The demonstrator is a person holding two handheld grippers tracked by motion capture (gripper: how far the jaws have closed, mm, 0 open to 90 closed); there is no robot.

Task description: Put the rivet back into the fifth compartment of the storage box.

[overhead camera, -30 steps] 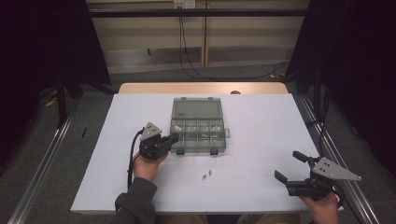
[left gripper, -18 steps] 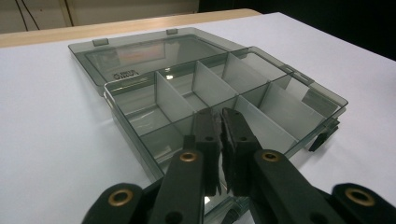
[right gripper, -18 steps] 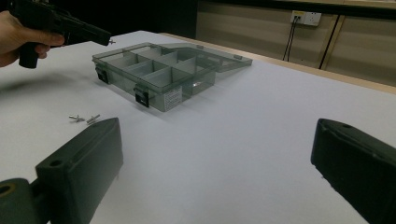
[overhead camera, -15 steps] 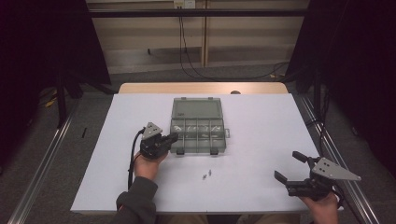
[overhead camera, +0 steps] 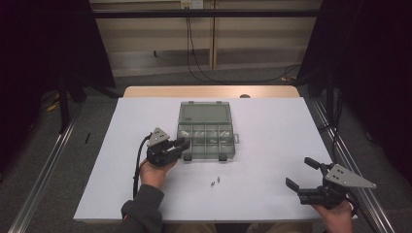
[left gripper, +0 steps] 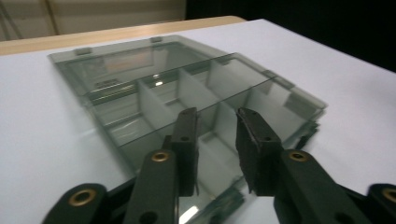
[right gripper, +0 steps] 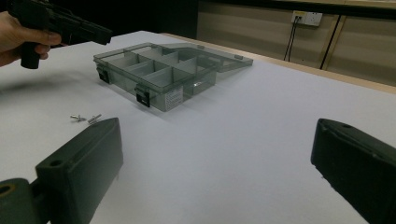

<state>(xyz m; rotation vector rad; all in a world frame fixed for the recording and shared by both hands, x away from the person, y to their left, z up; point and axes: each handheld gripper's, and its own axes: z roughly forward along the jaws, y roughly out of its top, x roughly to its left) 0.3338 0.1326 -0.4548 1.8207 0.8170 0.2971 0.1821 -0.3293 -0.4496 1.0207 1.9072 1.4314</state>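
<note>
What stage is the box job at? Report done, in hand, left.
Done: the organiser box lies open, lid flat behind. In hand: left claw over its near-left corner, jaws just opening, nothing visibly between them. Left: two small rivets lie loose on the table; right claw waits open.

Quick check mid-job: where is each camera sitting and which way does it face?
High view: above the person's side, looking forward and down on the table; forearms, left hand-held gripper and right hand-held gripper show.
Left gripper view: rides the left hand-held gripper, over the open compartment box; own jaws slightly apart.
Right gripper view: low, facing across the table; own jaws wide.
Shared: box and small screws.
</note>
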